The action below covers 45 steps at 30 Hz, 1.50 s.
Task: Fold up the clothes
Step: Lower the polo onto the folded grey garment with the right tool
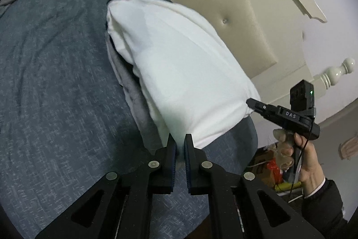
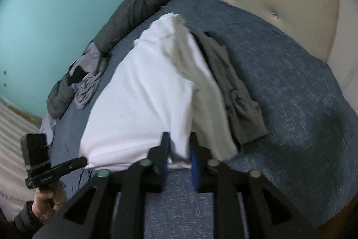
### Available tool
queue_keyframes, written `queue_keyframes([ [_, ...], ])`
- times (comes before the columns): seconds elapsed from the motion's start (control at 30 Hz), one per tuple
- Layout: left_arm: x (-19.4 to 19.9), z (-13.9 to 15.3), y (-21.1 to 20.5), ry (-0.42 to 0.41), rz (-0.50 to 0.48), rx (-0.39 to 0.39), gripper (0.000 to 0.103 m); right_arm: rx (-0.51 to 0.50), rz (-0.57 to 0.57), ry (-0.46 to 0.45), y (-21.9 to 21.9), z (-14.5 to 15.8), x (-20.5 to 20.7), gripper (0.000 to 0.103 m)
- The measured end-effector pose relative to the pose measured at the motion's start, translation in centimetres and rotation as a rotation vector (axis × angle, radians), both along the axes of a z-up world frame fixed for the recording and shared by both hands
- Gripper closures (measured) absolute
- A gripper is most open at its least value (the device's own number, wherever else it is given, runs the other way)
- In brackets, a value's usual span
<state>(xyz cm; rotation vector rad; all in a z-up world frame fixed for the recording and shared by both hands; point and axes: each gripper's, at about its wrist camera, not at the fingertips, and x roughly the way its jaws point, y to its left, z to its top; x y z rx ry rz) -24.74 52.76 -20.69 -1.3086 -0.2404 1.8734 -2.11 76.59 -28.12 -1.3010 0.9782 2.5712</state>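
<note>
Left wrist view has our left gripper pinching the near hem of the white garment, its jaws narrowed with the cloth running between them. Over at the bed's side edge our right gripper has its jaws closed on the other hem corner.

Right wrist view shows the same hold from the other side: the right gripper has white cloth between narrow jaws, and the left gripper bites the hem corner toward the bed's near edge.

We judge the fold to be mid-way. The garment is lifted at its hem and stretched up off the blue bedspread, not lying flat or squared. One long side already lies turned over the body, showing as a greyer panel. A grey garment lies partly under it, and crumpled grey clothes lie along the bed's far edge, so more folding seems left.

The white cloth looks soft, thin and smooth, with gentle creases.
</note>
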Motion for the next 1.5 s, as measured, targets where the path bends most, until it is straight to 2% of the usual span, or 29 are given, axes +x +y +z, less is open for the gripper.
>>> queue_keyframes([
  [0.07, -0.4, 1.1, -0.7, 0.052, 0.022, -0.008, 0.073, 0.047, -0.055, 0.022, 0.7, 1.3, 0.5, 0.07],
  [0.1, -0.6, 1.7, -1.0, 0.078, 0.033, -0.012, 0.071, 0.072, -0.082, 0.034, 1.0, 1.9, 0.8, 0.069],
  [0.2, -1.8, 2.9, -0.7, 0.133, 0.032, -0.026, 0.071, 0.105, -0.106, 0.11, 1.3, 4.0, 0.6, 0.067],
  [0.33, -2.6, 3.5, 1.2, 0.19, -0.004, -0.041, 0.071, 0.152, -0.003, 0.177, -0.5, 5.9, -2.7, 0.067],
  [0.4, -2.3, 3.0, 2.1, 0.206, -0.033, -0.059, 0.071, 0.193, 0.051, 0.15, -1.6, 5.2, -4.4, 0.067],
  [0.43, -2.0, 2.6, 2.5, 0.212, -0.045, -0.073, 0.071, 0.214, 0.077, 0.136, -2.1, 4.9, -5.2, 0.071],
  [0.47, -1.7, 2.1, 2.7, 0.21, -0.056, -0.083, 0.071, 0.212, 0.074, 0.133, -1.8, 4.9, -5.6, 0.078],
  [0.57, -0.9, 0.6, 2.8, 0.193, -0.083, -0.114, 0.071, 0.199, 0.057, 0.128, -0.9, 5.0, -6.4, 0.08],
  [0.7, -0.4, 0.1, 2.0, 0.181, -0.088, -0.096, 0.071, 0.181, 0.033, 0.121, 0.3, 5.2, -7.6, 0.082],
  [0.8, -0.9, 1.1, 1.6, 0.217, -0.074, -0.082, 0.071, 0.168, 0.016, 0.115, 1.2, 5.3, -8.5, 0.076],
  [0.87, -1.5, 1.4, 1.7, 0.228, -0.063, -0.078, 0.071, 0.159, 0.004, 0.112, 1.9, 5.3, -9.1, 0.06],
  [0.9, -2.0, 1.4, 1.7, 0.225, -0.057, -0.074, 0.07, 0.155, -0.002, 0.11, 2.2, 5.4, -9.4, 0.058],
  [1.0, -3.1, 1.4, 1.8, 0.219, -0.043, -0.066, 0.07, 0.165, 0.004, 0.057, 4.0, 5.8, -13.5, 0.058],
  [1.13, -4.2, 0.9, 2.0, 0.218, -0.038, -0.068, 0.07, 0.23, 0.056, -0.015, 4.9, 5.8, -18.1, 0.058],
  [1.23, -4.5, 0.3, 2.2, 0.215, -0.042, -0.057, 0.07, 0.22, 0.048, -0.049, 6.2, 4.8, -19.8, 0.058],
  [1.4, -4.4, -0.3, 2.2, 0.235, -0.051, -0.042, 0.07, 0.26, 0.08, -0.103, 6.1, 2.9, -22.8, 0.058],
  [1.43, -4.3, -0.5, 2.1, 0.234, -0.051, -0.039, 0.07, 0.267, 0.087, -0.112, 6.0, 2.6, -23.2, 0.06],
  [1.5, -4.2, -0.7, 2.0, 0.229, -0.047, -0.03, 0.07, 0.278, 0.096, -0.132, 6.0, 1.8, -23.9, 0.076],
])
